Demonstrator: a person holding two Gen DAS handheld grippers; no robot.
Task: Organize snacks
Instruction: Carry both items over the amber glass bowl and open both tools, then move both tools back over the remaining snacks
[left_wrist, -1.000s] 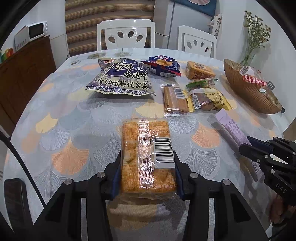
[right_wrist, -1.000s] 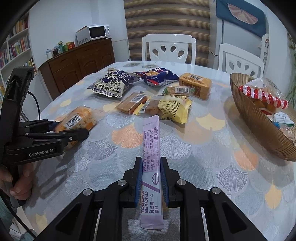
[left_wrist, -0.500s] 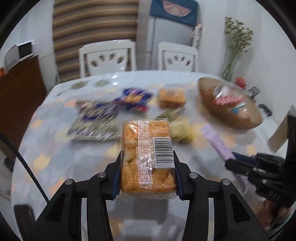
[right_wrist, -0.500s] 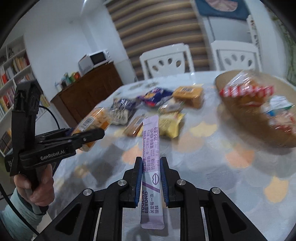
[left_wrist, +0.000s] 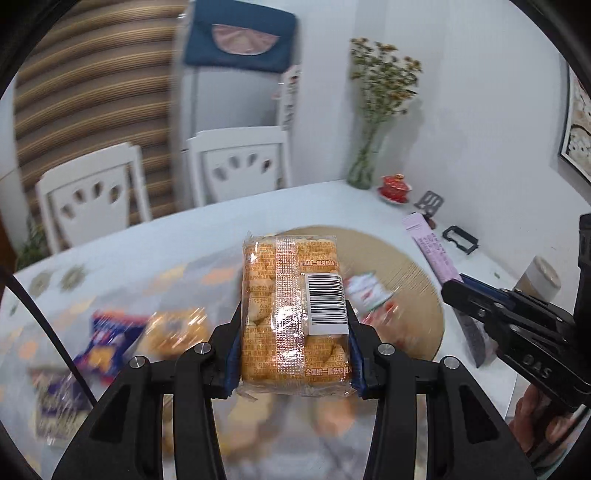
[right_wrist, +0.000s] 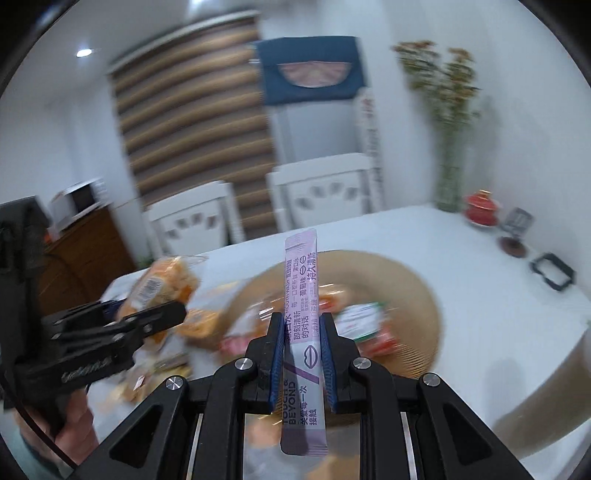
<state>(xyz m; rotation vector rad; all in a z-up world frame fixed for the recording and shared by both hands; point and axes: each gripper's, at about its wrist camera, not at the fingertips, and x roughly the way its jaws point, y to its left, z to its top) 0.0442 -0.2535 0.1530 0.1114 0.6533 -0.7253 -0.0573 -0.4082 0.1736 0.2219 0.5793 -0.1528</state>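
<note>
As seen from the left wrist, the left hand-held gripper (left_wrist: 293, 354) is clamping the orange snack pack (left_wrist: 293, 314) across its width, carrying it clear of the surface (left_wrist: 147, 251) with the woven basket (left_wrist: 410, 273) lying beyond it, evidently the drop point. The remaining snacks (left_wrist: 110, 339) are lying blurred below.

From the right wrist, the right hand-held gripper (right_wrist: 302, 354) is pinching the purple sachet (right_wrist: 301, 295) lengthwise at mid-body, keeping it rigid and pointing toward the same basket (right_wrist: 417, 291).

Purple sachet (right_wrist: 303, 328): "TOUCH & BEYOND", "MOUTH WASH"; right tool (left_wrist: 452, 286) body: "DAS"; orange snack pack (left_wrist: 293, 314): barcode label, possibly "1959"
</note>
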